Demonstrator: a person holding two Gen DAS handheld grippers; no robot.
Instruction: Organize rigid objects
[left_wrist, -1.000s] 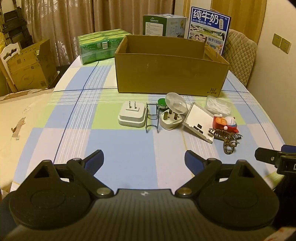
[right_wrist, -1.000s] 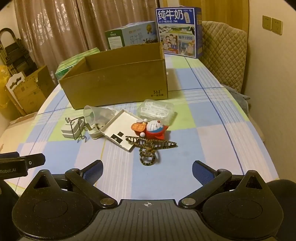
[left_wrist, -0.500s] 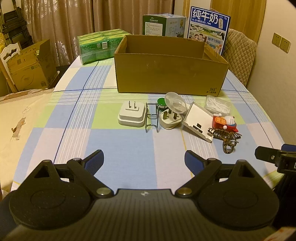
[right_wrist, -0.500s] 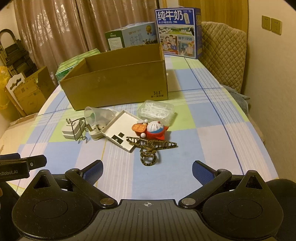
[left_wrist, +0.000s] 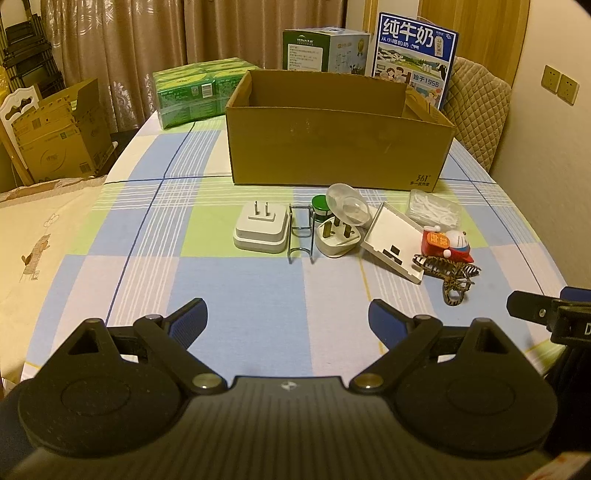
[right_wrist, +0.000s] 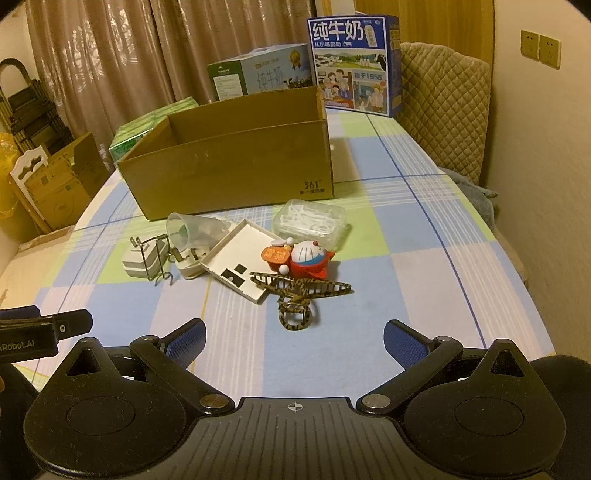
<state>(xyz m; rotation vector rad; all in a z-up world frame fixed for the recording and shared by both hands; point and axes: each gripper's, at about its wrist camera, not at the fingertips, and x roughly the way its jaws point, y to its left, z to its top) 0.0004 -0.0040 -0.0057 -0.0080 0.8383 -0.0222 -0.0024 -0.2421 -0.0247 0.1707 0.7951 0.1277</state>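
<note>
Nothing has moved since the earlier frames: both grippers sit where they were and every item on the table lies as before.

Left gripper (left_wrist: 287, 317): jaws wide apart, nothing between them, hovering over bare tablecloth short of the items. Right gripper (right_wrist: 294, 338): jaws also wide apart and empty, with the tiger-stripe hair claw (right_wrist: 298, 295) just ahead of its fingertips.

Progress, as I read it: 0 items sorted. The cardboard box (left_wrist: 334, 147) stands open at the back of the row; the part of its inside that shows looks empty, but the floor is hidden by the near wall.

Items to be put away, all on the table (left_wrist: 240, 295) in front of the box, left to right in the left wrist view:
- white 2-pin adapter (left_wrist: 261, 230), prongs up
- wire clip (left_wrist: 301, 234), just beside it
- green-lid jar (left_wrist: 320, 206), behind the clip
- white 3-pin plug (left_wrist: 338, 238), with a clear cup (left_wrist: 347, 205) lying against it
- white tray (left_wrist: 393, 238), tilted
- red and blue toy (left_wrist: 447, 243), touching the hair claw
- clear tub of floss picks (right_wrist: 311, 223), nearest the box

Likely next: right gripper takes the hair claw, the closest thing. Everything is left to do.
</note>
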